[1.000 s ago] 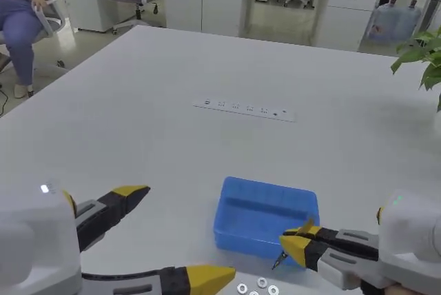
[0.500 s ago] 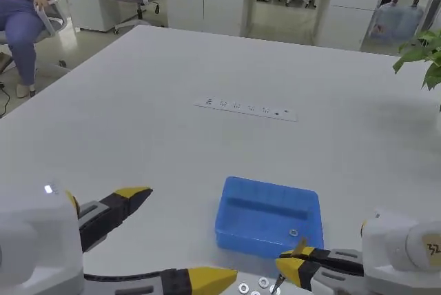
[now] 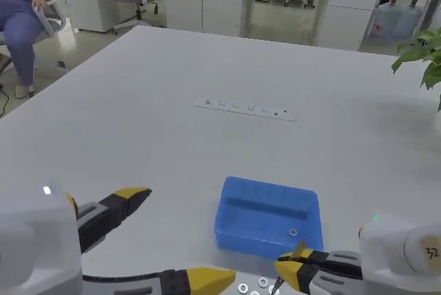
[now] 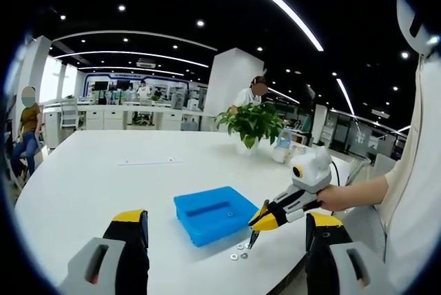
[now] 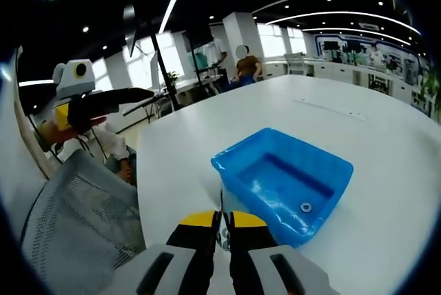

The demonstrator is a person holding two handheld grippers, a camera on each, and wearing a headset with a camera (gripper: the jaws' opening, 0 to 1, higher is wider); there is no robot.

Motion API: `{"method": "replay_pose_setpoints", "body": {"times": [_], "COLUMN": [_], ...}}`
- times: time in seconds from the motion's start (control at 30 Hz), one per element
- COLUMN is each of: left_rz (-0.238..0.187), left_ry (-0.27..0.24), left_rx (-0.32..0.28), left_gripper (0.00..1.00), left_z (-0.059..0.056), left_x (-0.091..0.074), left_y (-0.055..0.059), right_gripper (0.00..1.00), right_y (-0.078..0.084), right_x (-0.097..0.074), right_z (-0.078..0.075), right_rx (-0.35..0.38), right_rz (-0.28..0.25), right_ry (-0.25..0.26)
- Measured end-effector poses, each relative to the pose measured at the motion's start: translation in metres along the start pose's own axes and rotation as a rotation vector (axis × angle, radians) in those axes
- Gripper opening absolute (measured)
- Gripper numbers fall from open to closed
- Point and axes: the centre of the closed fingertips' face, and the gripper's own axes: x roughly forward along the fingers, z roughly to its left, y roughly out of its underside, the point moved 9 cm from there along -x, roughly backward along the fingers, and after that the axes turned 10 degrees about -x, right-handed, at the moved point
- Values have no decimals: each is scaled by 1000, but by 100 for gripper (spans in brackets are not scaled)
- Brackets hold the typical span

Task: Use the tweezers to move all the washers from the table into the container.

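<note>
A blue container [image 3: 265,207] stands near the table's front edge, with one washer [image 3: 293,233] lying inside it. Several loose washers [image 3: 262,282] rest on the table just in front of it. My right gripper [image 3: 293,271] is shut on thin tweezers [image 3: 277,285], whose tip hangs close over those washers. In the right gripper view the tweezers [image 5: 222,207] run out from between the closed yellow jaws toward the container [image 5: 275,171] and its washer [image 5: 305,207]. My left gripper [image 3: 172,236] is open to the left of the container, holding nothing.
A flat power strip [image 3: 244,109] is set into the middle of the white table [image 3: 138,102]. A potted plant [image 3: 424,57] stands at the right edge. A person [image 3: 21,12] sits on a chair beyond the table's far left.
My right gripper has drawn back and down from over the container's near corner to the loose washers. A washer now lies inside the container. The left gripper has stayed put.
</note>
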Motion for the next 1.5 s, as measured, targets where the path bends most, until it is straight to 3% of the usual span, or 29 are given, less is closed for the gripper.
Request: {"method": "replay_pose_setpoints", "body": {"times": [0.17, 0.3, 0.4, 0.43, 0.53, 0.7, 0.87, 1.0, 1.13, 1.27, 1.37, 1.5], "left_rz": [0, -2, -2, -5, -18, 4, 3, -6, -5, -19, -38, -53], "left_ry": [1, 6, 6, 5, 14, 35, 42, 46, 42, 26, 8, -8], "left_rx": [1, -3, 0, -3, -14, 1, 8, 5, 10, 19, 21, 14], "left_gripper": [97, 96, 96, 96, 96, 95, 95, 95, 95, 95, 95, 95], "left_z": [0, -1, -4, -5, -7, -6, -3, -6, -8, -7, -5, -2], "left_x": [0, 1, 2, 1, 0, -1, -3, -6, -9, -15, -20, -22], "left_y": [0, 0, -1, -1, -2, -1, -4, -4, -2, -4, -7, -7], "right_gripper": [3, 2, 2, 1, 1, 1, 2, 2, 2, 2, 2, 2], "right_y": [-2, -2, -1, 1, 5, -1, -19, -40, -55, -59, -53, -48], "right_x": [2, 4, 0, -2, -5, -20, -36, -44, -38, -24, -9, 8], "right_z": [9, 17, 16, 13, 7, 4, 0, -8, -25, -46, -68, -79], "right_rx": [-163, -220, -220, -208, -73, 110, 105, 101, 129, 157, 168, 177], "right_rz": [44, 48, 57, 54, 11, -122, -166, -240, -283, -257, -157, -74], "right_ry": [-10, -16, -7, 15, 55, 101, 118, 148, 201, 245, 280, 265]}}
